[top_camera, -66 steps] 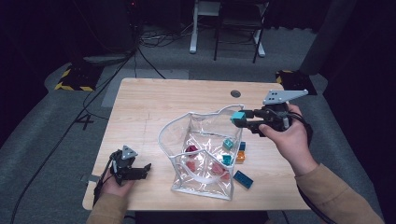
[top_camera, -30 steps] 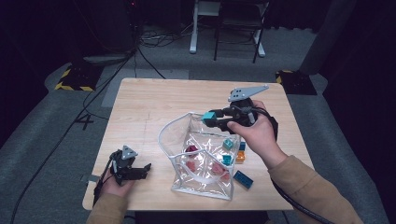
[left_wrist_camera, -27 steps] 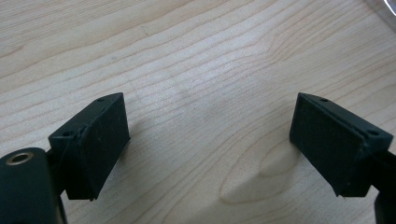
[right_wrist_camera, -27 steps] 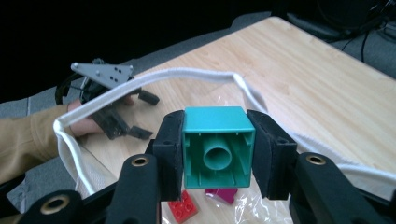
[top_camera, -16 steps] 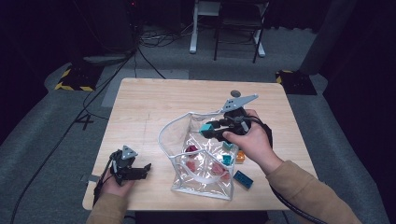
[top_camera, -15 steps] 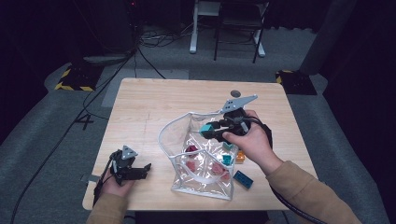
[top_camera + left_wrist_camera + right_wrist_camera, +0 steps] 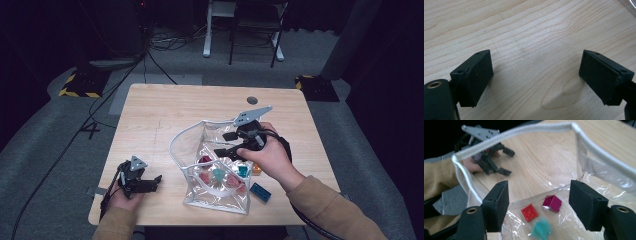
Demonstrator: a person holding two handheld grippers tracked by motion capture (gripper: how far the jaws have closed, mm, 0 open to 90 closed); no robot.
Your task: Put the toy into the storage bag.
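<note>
Two grippers stand open: the right gripper (image 7: 226,144), at centre frame over the clear bag's (image 7: 197,140) mouth, has just spread its jaws with nothing between them. Below lie a red brick (image 7: 529,212), magenta brick (image 7: 552,203) and teal brick (image 7: 541,229); the left gripper (image 7: 150,184) rests lower left.

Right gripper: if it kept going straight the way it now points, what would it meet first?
The right gripper points down into the open clear bag. Its fingers, just opened, hold nothing. Straight on it would probably meet the teal brick, blurred as if falling, or the red brick beside it; depth is unclear.
</note>
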